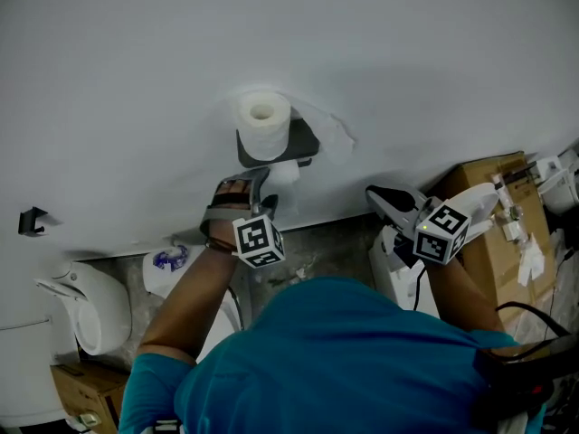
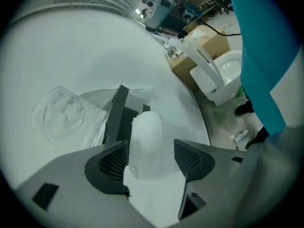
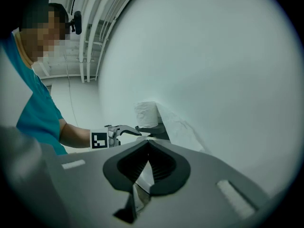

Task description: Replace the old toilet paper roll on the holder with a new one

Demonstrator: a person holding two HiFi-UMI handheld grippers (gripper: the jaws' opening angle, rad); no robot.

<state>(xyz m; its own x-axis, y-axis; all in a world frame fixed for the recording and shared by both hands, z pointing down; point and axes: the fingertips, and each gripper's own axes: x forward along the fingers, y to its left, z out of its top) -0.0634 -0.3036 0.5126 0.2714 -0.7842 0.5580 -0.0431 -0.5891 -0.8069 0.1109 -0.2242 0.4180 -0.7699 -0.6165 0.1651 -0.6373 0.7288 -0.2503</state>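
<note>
White roll betw. open L gripper jaws; holder edge behind

A white wall fills the upper head view, with a small black hook at its left edge. At right stands a brown cardboard box. In the left gripper view's upper right, a white toilet sits on the grey floor.

No words, numbers or brand names can be read anywhere around you. The only signs are the black-and-white square markers on the cube of your left gripper and the cube of your right gripper. These are patterns, not lettering. A blue print on a white object low at the left is too blurred to read.
</note>
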